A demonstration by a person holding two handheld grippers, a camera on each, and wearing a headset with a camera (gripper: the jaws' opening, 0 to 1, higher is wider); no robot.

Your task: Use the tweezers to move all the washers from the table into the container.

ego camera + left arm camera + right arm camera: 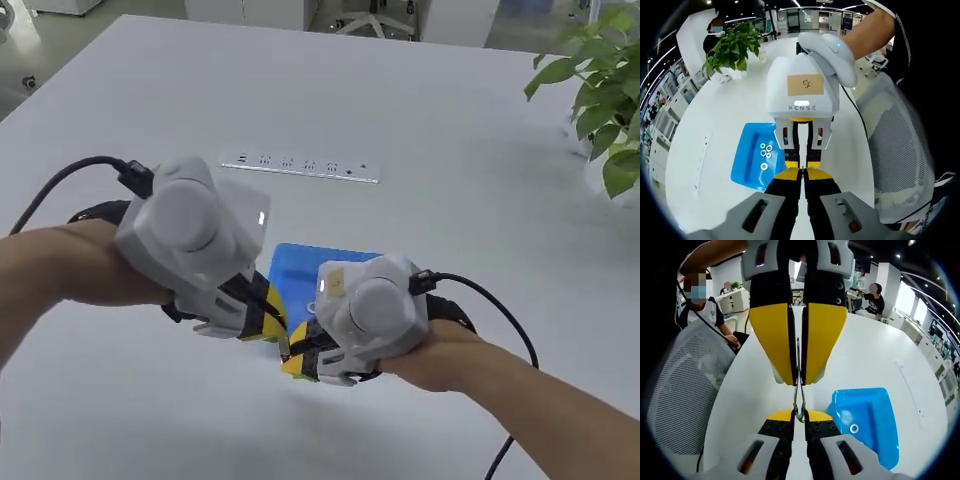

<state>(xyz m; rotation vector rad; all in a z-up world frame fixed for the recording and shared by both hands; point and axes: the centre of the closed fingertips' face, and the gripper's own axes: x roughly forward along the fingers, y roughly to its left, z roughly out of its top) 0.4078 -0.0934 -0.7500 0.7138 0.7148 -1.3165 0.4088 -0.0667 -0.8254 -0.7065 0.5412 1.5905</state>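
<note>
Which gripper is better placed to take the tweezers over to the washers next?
Probably left: the left gripper has the tweezers clamped lengthwise between its jaws, while the right gripper only meets their tip.

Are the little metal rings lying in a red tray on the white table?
Not quite. The tray is blue, not red. The left gripper view shows it. The rest is right: the washers lie inside it, and it sits on the white table.

Grey, yellow-tipped left claw (802, 173); black cable (60, 183)
</note>
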